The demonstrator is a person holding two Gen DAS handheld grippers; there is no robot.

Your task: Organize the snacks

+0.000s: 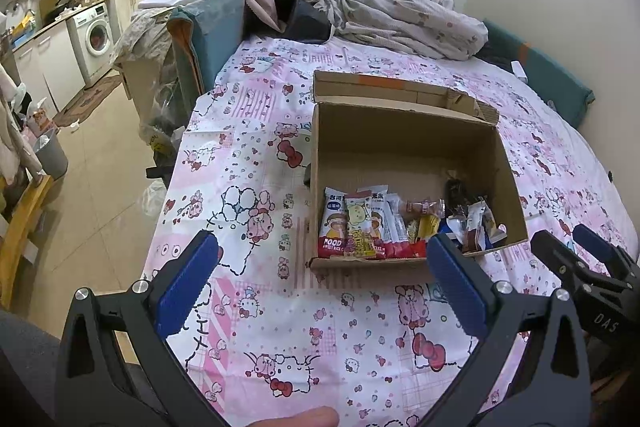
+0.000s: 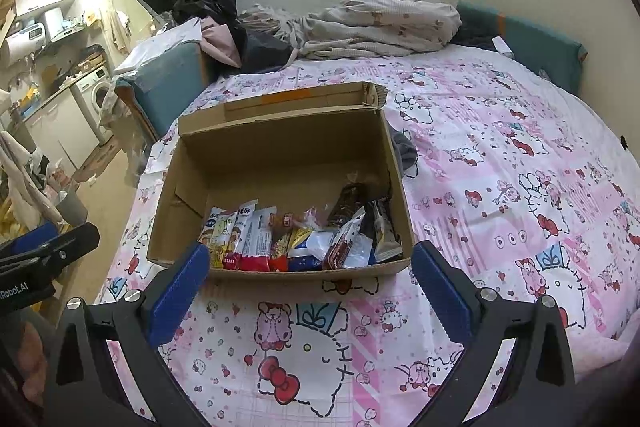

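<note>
Several wrapped snacks (image 2: 296, 243) crowd the near end of an open cardboard box (image 2: 280, 163) on the pink bedsheet (image 2: 500, 163). Both the left gripper (image 1: 320, 279) and right gripper (image 2: 310, 279) hang released, empty, near the box — only the right wrist view shows grey cloth (image 2: 404, 151) beside its right wall.

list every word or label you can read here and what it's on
"FOOD": red bottom of the left snack packet in the cardboard box.
"CAKE": red snack packet, right wrist view.
"DAS": right gripper body, left wrist view.
"Robot.AI", start cut off: left gripper body, right wrist view.
Other wrapper print, including Chinese characters: too small or blurred.
</note>
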